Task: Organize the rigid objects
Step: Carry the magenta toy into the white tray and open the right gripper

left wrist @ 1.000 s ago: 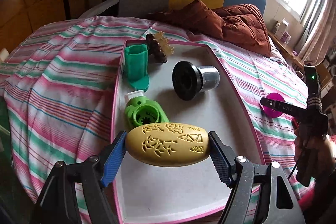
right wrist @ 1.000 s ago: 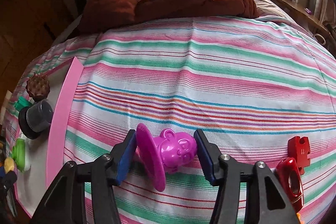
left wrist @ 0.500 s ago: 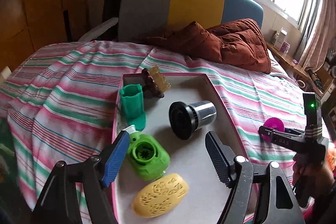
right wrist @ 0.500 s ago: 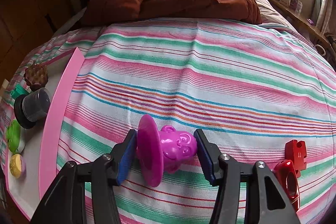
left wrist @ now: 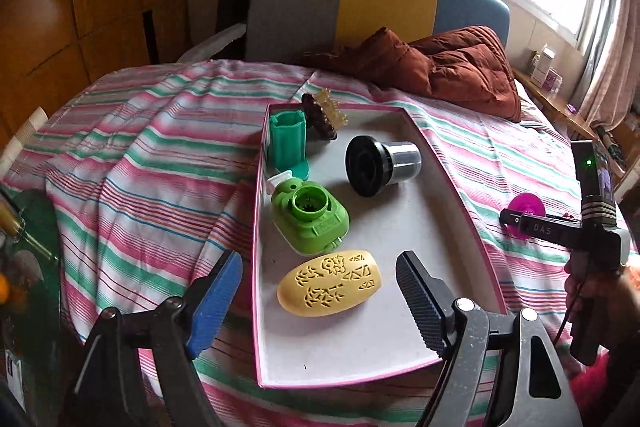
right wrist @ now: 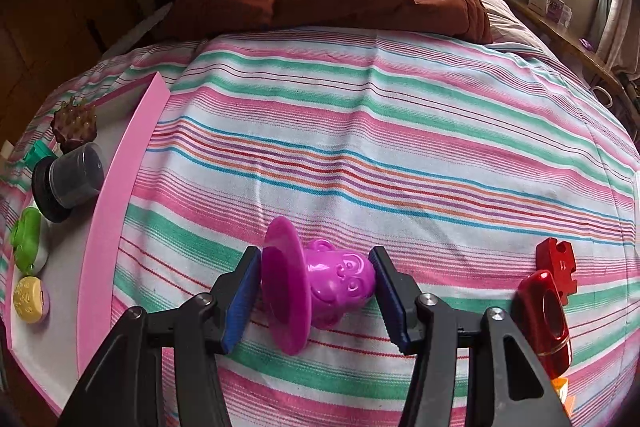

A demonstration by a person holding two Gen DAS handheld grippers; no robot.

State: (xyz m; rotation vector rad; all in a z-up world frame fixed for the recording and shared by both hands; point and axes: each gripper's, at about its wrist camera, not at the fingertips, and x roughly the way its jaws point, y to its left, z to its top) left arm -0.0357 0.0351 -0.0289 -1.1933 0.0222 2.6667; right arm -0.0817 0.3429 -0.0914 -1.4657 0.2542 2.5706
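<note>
Both grippers are black, with angular arms and a round silver screw head at each joint. The left gripper [left wrist: 320,295] carries ribbed pads, bright blue on one side and dark on the other; the right gripper [right wrist: 314,301] has blue ridged pads. At the right edge of the left wrist view, a hand [left wrist: 592,291] shows beside a thin black cable and a black bar with white letters.

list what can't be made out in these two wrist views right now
- Orange item, right wrist view: cut off by the frame edge behind the right gripper arm, kind unclear.
- Spiky brown piece, left wrist view: partly behind the teal cup.
- Shelf boxes, left wrist view: too small and washed out by window glare.
- Yellow oval's underside: hidden against the tray.
</note>
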